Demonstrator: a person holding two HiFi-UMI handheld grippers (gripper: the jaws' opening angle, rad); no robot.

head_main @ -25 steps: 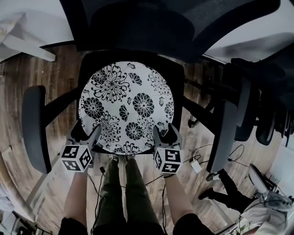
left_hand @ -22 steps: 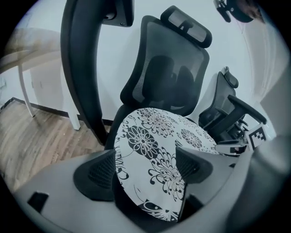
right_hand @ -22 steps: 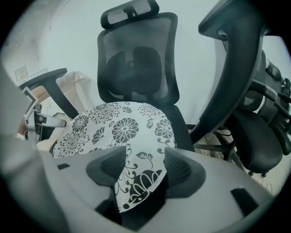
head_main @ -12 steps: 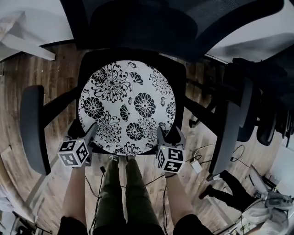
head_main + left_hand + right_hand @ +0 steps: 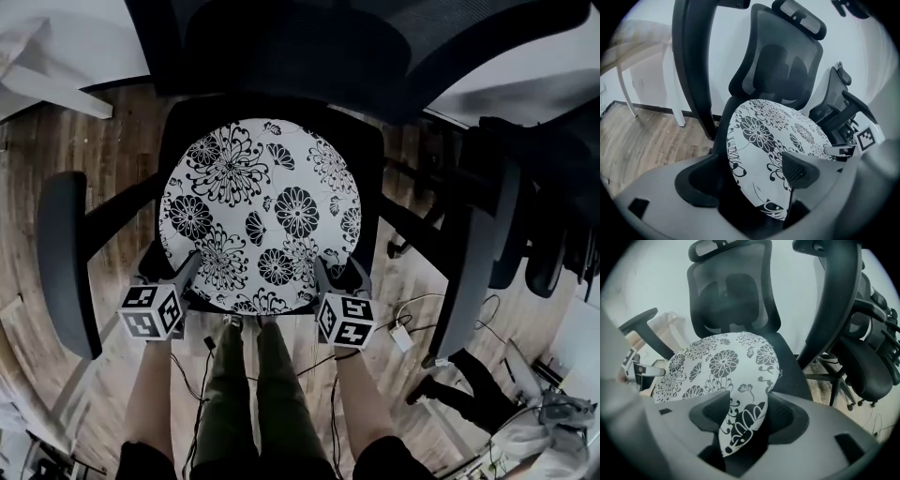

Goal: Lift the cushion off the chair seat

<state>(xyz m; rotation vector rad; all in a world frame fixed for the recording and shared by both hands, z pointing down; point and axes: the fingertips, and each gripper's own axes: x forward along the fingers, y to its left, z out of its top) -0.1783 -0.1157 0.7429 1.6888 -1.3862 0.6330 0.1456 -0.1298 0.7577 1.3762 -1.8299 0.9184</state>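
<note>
A round white cushion with black flower print lies flat on the black chair seat. My left gripper is at the cushion's near left rim and my right gripper at its near right rim. In the left gripper view the cushion runs its edge between the wide-spread jaws of the left gripper, with one pad over its top. In the right gripper view the cushion's rim sits between the jaws of the right gripper. Both grippers are open, not pressing.
The chair's armrests flank the seat, and its mesh backrest rises at the far side. A second black chair stands at the right. Cables lie on the wooden floor. The person's legs stand between the grippers.
Both grippers have sunk a little onto the cushion's near rim, and their jaws stand slightly wider. The cushion has not moved on the seat.
</note>
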